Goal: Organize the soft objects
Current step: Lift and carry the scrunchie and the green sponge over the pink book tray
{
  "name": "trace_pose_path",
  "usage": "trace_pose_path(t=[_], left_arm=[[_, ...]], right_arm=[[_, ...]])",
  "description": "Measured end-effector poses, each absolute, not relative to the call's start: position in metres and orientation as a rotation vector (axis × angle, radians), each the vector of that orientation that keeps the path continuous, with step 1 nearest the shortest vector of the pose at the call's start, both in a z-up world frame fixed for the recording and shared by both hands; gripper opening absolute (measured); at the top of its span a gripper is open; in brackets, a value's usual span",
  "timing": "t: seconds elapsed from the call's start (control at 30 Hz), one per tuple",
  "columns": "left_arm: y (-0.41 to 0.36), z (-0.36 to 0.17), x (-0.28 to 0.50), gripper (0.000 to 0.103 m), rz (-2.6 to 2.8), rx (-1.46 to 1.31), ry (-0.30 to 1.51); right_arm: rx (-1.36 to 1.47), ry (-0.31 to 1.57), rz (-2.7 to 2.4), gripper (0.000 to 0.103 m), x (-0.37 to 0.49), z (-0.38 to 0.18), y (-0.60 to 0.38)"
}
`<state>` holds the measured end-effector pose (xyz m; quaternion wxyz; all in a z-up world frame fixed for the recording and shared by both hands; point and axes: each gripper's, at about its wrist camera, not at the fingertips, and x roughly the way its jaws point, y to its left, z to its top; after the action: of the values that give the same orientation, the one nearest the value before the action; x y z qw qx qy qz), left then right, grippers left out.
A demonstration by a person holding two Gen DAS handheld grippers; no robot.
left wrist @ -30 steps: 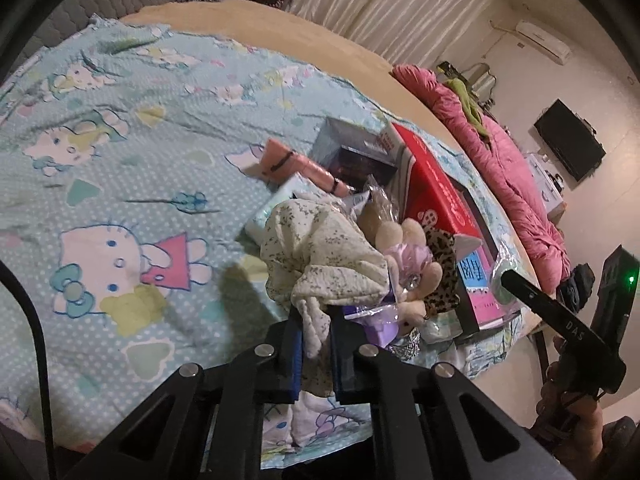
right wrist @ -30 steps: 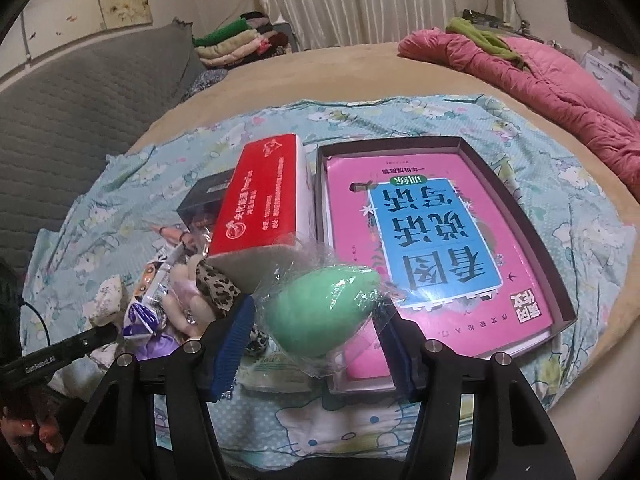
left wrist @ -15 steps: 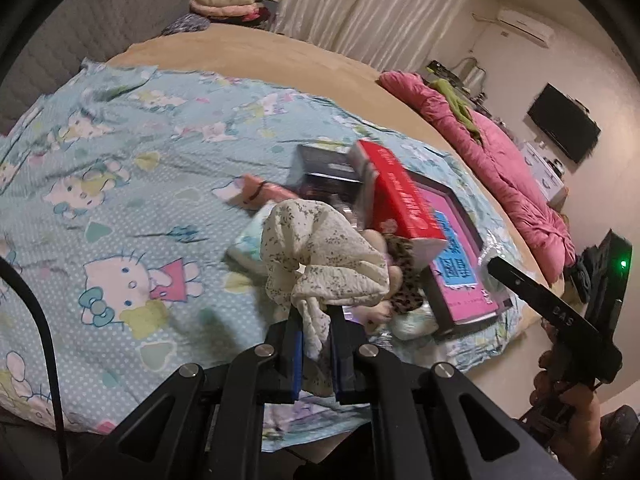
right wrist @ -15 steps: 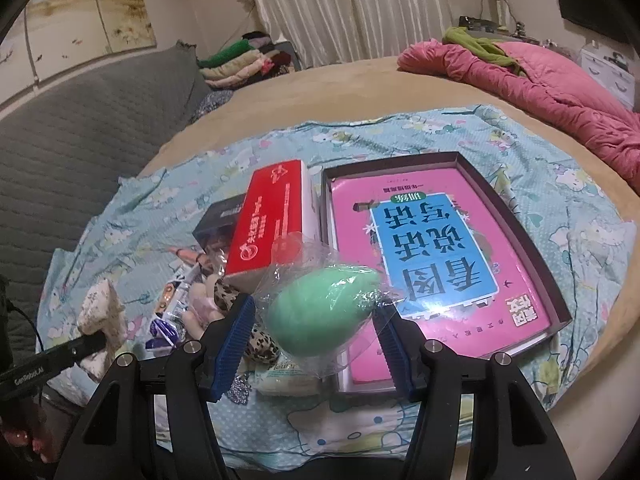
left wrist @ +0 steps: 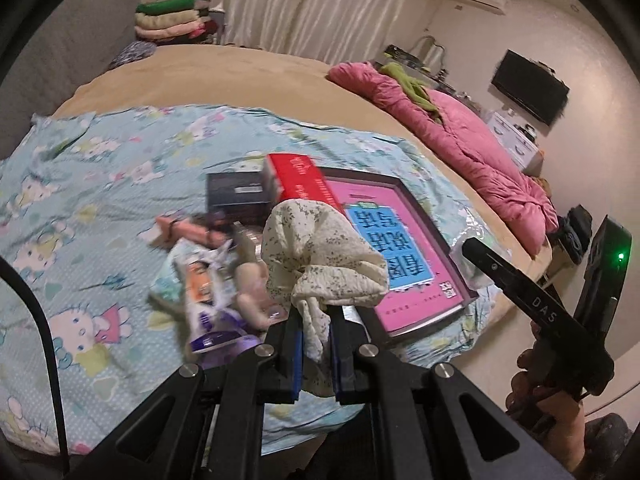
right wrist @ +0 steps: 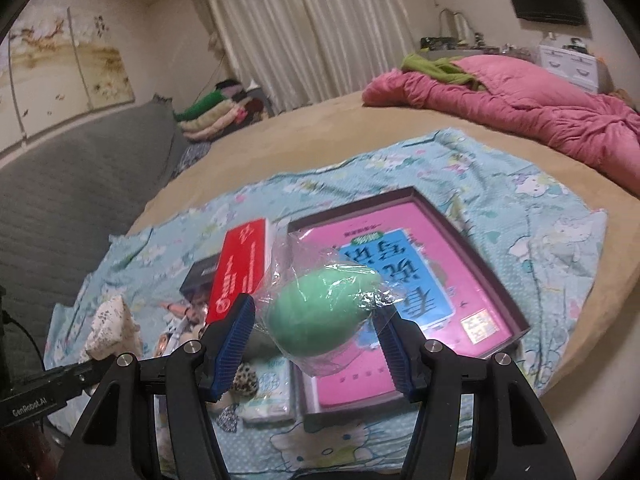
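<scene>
My left gripper (left wrist: 316,320) is shut on a cream floral cloth (left wrist: 320,248), which bunches up above the fingers, over the blue cartoon sheet (left wrist: 100,200). The same cloth (right wrist: 108,324) shows at the left edge of the right wrist view. My right gripper (right wrist: 316,312) is shut on a green egg-shaped sponge (right wrist: 320,316) in clear plastic wrap and holds it above the bed. A hand carries that gripper at the right of the left wrist view. A heap of small soft things (left wrist: 208,288) lies on the sheet.
A dark tray holding a pink book (right wrist: 420,280) lies on the sheet beside a red box (right wrist: 240,268) and a dark box (left wrist: 236,196). A tissue pack (right wrist: 272,392) lies near the bed's edge. A pink duvet (right wrist: 520,108) fills the far right, and folded clothes (left wrist: 172,24) are stacked at the back.
Both grippers have risen and drawn back from the bed. The cream cloth has come up off the heap. The green sponge stays between the right fingers.
</scene>
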<state>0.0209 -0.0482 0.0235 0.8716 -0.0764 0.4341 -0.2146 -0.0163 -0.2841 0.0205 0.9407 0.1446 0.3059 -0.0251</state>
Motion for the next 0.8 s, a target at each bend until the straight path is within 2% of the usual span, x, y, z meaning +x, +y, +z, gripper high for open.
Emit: trace_pose_path(t=[0.43,0.8], left_arm=[[-0.128,0.033,0.029,0.011,-0.539,-0.065,0.92],[-0.189,0.013,0.043,0.011,-0.579,0.045,0.968]], right_arm=[[0.317,0.54,-0.151,0.063,-0.028,0.029,-0.321],[0.399,0.537,-0.222,0.063,-0.033,0.014,-0.363]])
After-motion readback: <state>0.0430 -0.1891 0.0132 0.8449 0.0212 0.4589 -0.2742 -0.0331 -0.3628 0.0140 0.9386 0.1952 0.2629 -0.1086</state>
